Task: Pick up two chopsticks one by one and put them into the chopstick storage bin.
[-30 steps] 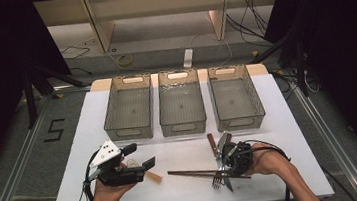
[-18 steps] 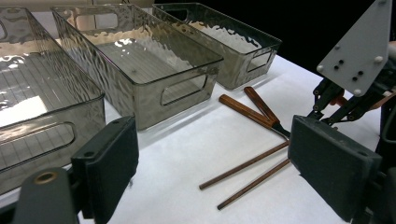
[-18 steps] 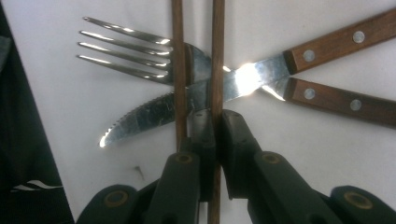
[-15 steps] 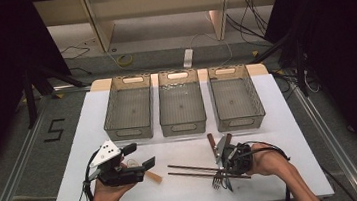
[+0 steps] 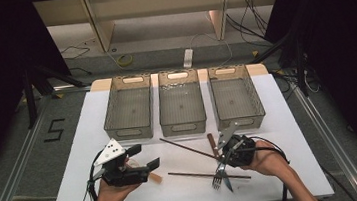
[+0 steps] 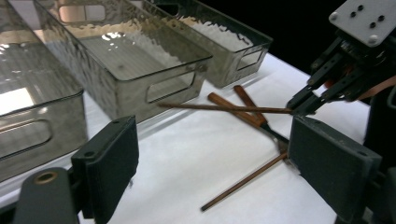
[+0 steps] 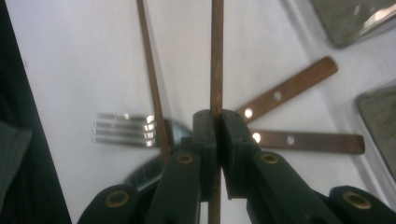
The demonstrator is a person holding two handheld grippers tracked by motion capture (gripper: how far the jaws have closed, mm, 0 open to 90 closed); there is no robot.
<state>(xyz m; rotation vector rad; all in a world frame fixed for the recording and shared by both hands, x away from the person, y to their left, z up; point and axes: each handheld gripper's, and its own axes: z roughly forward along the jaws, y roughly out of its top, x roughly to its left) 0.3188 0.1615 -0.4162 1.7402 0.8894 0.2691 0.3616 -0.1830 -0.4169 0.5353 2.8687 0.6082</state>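
Wooden chopstick (image 7: 216, 56) is pinched tight in the right tongs (image 7: 216, 122), lifted above the fork (image 7: 126, 130) on the table (image 5: 185, 185), likely for binning, while the left tongs (image 6: 212, 161) hover wide open, empty.

- Three bins (image 5: 181, 107) are set side by side along the far half of the counter (image 5: 289, 119).
- Before the right bin, a fork (image 5: 219, 175) and a knife (image 5: 227, 182) are laid crossed.
- One chopstick (image 5: 192, 150) is held by the right gripper (image 5: 229, 151); another chopstick (image 5: 207, 175) lies nearer.
- The left gripper (image 5: 143, 159) is placed left of them.
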